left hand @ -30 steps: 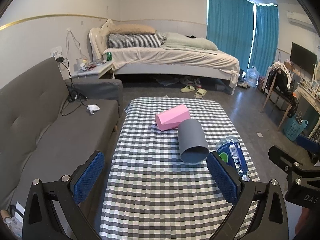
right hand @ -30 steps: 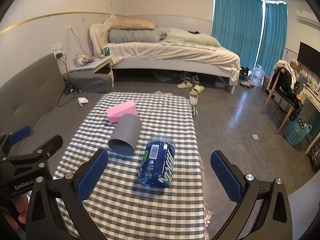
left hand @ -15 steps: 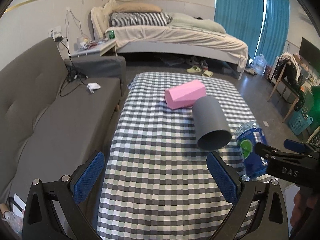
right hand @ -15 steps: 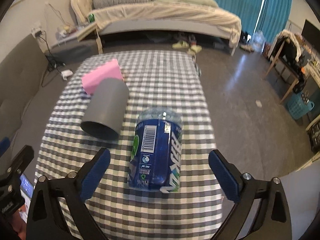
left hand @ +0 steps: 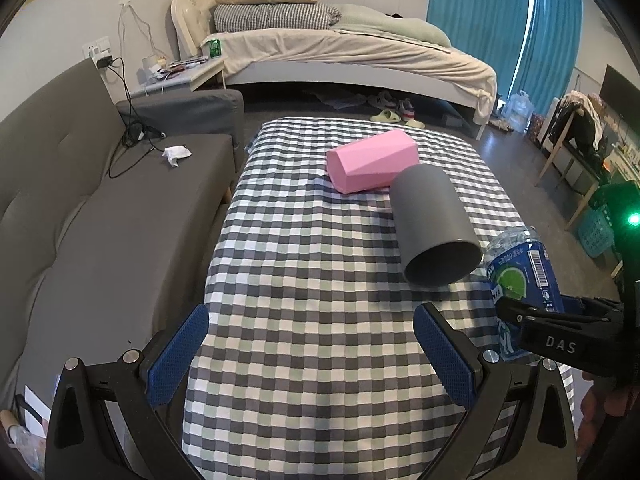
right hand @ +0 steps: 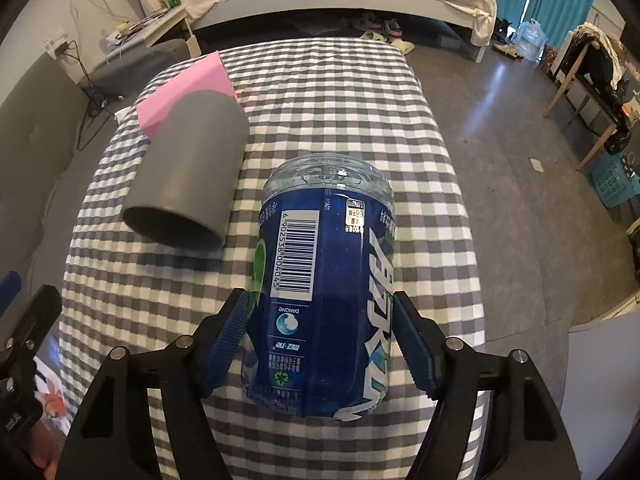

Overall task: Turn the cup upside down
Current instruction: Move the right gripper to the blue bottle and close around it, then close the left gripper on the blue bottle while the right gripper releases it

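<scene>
A grey cup (left hand: 432,224) lies on its side on the checked tablecloth (left hand: 304,288), its open mouth toward me; it also shows in the right wrist view (right hand: 188,180). A pink faceted cup (left hand: 372,166) lies on its side just behind it and touches it. A blue-labelled clear plastic cup (right hand: 324,292) lies on its side to the right of the grey cup. My right gripper (right hand: 320,336) has its blue pads against both sides of the blue cup. My left gripper (left hand: 312,360) is open and empty over the near part of the table.
A grey sofa (left hand: 80,216) runs along the table's left side. The table's right edge drops to bare floor (right hand: 520,160). A bed (left hand: 340,56) stands beyond the far end, slippers (left hand: 384,116) below it. A chair (right hand: 592,80) and blue basket (right hand: 612,176) stand right.
My right gripper has moved forward and down and closed on the blue cup. My left gripper has moved closer to the table and stays open. The grey and pink cups have not moved.
</scene>
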The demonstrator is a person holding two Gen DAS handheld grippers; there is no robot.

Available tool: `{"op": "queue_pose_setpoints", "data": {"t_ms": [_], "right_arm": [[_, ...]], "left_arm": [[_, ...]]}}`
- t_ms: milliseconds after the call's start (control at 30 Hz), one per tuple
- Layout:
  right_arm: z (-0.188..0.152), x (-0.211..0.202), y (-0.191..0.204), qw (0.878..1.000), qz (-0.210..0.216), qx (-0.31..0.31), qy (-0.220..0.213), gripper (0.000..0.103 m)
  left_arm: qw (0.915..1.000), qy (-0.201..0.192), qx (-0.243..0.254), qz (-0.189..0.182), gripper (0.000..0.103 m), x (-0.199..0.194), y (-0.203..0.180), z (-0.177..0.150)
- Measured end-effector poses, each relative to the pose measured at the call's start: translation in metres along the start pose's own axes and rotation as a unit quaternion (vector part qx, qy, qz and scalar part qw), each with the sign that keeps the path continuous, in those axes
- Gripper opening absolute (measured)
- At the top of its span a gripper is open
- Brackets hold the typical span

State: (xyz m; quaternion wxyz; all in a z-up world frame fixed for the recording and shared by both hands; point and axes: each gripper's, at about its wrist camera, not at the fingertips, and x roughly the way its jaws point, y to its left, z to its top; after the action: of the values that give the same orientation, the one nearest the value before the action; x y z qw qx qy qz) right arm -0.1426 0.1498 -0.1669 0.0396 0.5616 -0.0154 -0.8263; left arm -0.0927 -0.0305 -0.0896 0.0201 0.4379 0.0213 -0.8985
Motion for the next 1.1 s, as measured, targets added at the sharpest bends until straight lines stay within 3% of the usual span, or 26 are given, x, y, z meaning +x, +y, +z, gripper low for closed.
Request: {"op": "queue_pose_setpoints", "data": {"t_ms": [433,700,867,900,1000,1100], "right_arm": [[-0.052,-0.039,0.039,0.998,0.041,-0.038,-0.001,0.071],[-0.090,-0.036,0.060,0.996,0.057,-0.065,0.032,0.071],[-0.094,-0.038,0.065,0.995,0.054,-0.074,0.024,0.072],[-0.093,-0.038,0.064,0.995,0.061,-0.069,0.025,0.073],[-0.093,-0.046,0.059,0.996,0.062,-0.065,0.014,0.089],[-0.091,-0.069,0.051,0.995,0.076,-0.066,-0.015,0.089]], "left_arm": [[0.9996,-0.028,-0.008,-0.001,0.103,-0.031,0.006,-0.014],[0.9993,-0.035,-0.010,0.006,0.103,-0.050,0.013,-0.028],[0.9991,-0.035,-0.017,0.015,0.103,-0.056,0.018,-0.029],[0.9991,-0.035,-0.019,0.015,0.103,-0.058,0.018,-0.030],[0.9990,-0.033,-0.022,0.020,0.103,-0.061,0.018,-0.030],[0.9991,-0.030,-0.020,0.023,0.103,-0.064,0.014,-0.028]]}}
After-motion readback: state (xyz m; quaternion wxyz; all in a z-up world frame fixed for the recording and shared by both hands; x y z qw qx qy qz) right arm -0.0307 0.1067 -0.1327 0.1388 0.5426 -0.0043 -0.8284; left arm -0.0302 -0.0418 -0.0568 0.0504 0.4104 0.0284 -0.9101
